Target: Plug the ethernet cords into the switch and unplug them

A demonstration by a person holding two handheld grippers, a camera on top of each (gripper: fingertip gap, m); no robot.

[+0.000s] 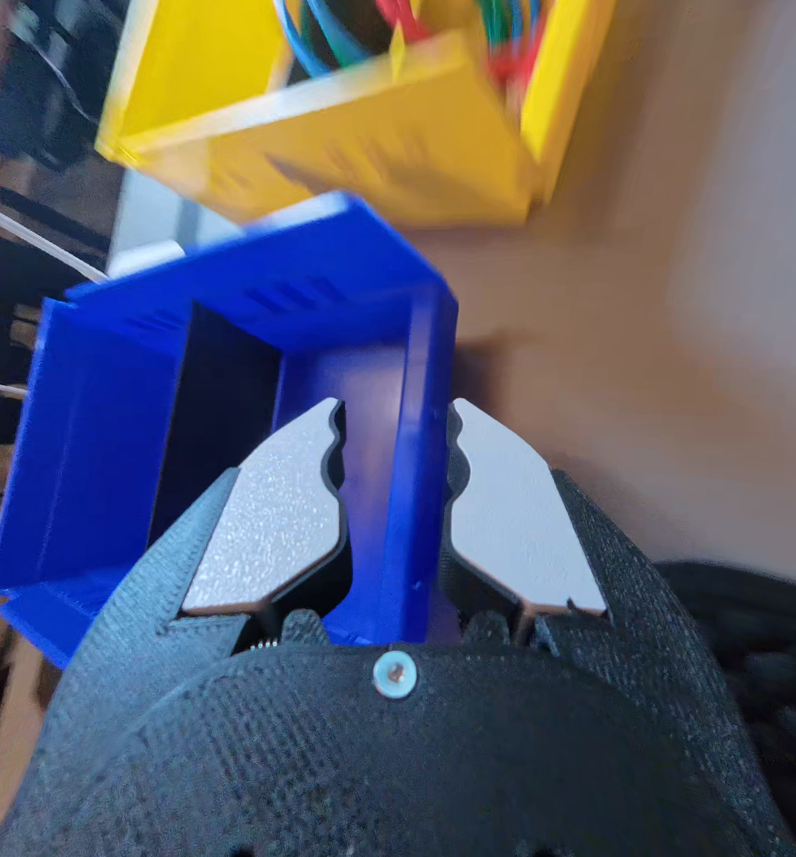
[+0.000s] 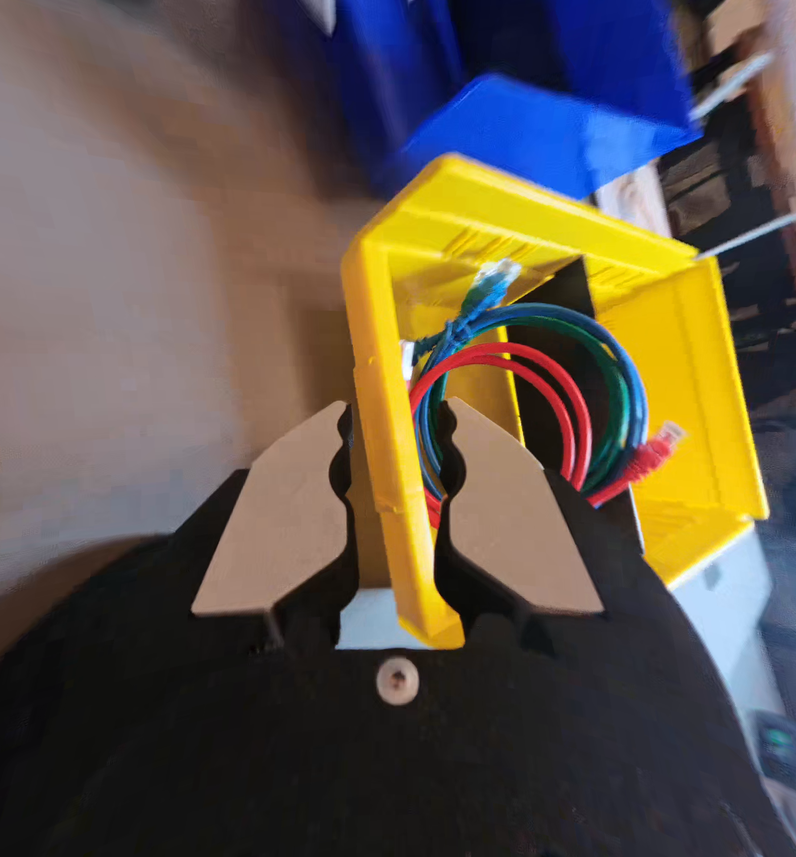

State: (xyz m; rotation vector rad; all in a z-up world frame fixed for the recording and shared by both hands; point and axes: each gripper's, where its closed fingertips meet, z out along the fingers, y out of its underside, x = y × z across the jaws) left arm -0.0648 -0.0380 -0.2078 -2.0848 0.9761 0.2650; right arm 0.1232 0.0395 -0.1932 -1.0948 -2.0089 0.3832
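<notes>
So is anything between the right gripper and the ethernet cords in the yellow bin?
Yes. The right gripper is closed on the yellow bin's side wall, with one finger outside and one inside beside the coiled ethernet cords. The cords lie loose in the open bin, otherwise uncovered. The switch can't be clearly identified.

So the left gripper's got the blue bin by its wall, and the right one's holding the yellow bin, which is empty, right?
Not quite: the yellow bin is not empty. The right wrist view shows coiled ethernet cords, red, green and blue, inside it. The rest holds: the left gripper straddles the blue bin wall, the right gripper the yellow one's.
</notes>
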